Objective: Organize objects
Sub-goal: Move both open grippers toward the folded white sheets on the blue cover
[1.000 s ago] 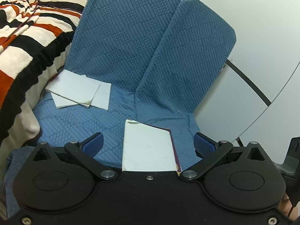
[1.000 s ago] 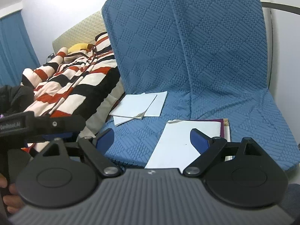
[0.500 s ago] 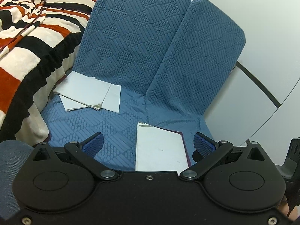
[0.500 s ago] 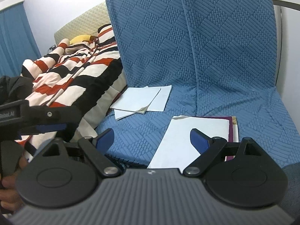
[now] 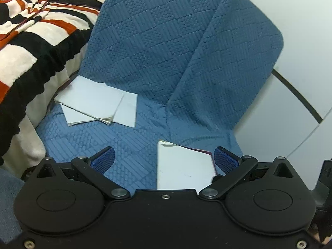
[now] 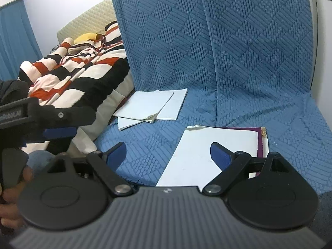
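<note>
A white booklet with a purple cover edge [image 5: 182, 168] lies on the blue quilted seat [image 5: 99, 137], near its front right. A loose pile of white booklets [image 5: 97, 101] lies at the seat's back left. My left gripper [image 5: 164, 158] is open and empty, above the seat's front with the near booklet between its fingers' line of sight. My right gripper [image 6: 168, 154] is open and empty over the same booklet [image 6: 209, 155]. The pile [image 6: 153, 108] shows further back in the right wrist view. The left gripper's body [image 6: 47, 118] shows at the left there.
A striped red, black and white blanket [image 5: 31, 33] covers the bed left of the seat. Two blue backrest cushions [image 5: 157, 41] stand behind the seat. A white wall with a dark line [image 5: 294, 87] is at the right. Blue curtains [image 6: 12, 41] hang far left.
Both grippers have drawn back and shifted, so the seat and both booklet groups sit further away and more to the right in the left view. Both stay open.
</note>
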The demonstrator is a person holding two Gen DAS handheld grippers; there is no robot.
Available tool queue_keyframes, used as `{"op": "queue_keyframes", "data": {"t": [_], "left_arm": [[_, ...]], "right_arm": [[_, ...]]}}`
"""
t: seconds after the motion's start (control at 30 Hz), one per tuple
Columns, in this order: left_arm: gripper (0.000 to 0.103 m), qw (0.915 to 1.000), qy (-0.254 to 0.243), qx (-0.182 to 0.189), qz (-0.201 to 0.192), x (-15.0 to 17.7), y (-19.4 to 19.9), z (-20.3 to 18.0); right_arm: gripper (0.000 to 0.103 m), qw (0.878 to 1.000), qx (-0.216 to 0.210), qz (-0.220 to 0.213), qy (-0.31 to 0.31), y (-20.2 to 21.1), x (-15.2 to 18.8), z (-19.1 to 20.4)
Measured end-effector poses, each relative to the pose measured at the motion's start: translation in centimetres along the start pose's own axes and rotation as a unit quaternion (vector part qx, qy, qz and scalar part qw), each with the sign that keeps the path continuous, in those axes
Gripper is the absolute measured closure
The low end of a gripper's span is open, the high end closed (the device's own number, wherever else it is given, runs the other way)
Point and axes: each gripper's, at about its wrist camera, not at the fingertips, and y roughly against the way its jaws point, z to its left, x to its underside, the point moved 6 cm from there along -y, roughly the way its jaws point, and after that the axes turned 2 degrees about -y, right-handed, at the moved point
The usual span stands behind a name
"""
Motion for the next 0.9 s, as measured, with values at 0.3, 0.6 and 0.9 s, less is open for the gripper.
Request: {"op": "queue_keyframes", "data": {"t": [0.3, 0.6, 0.9], "left_arm": [[0.001, 0.9999, 0.014, -0.003, 0.008, -1.9, -3.7, 2.2], [0.001, 0.9986, 0.034, -0.002, 0.040, -1.9, -8.4, 4.1], [0.001, 0.9972, 0.051, -0.022, 0.050, -3.7, -13.1, 7.1]], "right_arm": [[0.014, 1.000, 0.000, 0.007, -0.022, -2.6, -1.7, -1.1], [0.014, 1.000, 0.013, 0.013, -0.010, -6.7, -3.8, -2.2], [0.014, 0.998, 0.007, 0.038, -0.042, -10.8, -5.4, -4.0]]}}
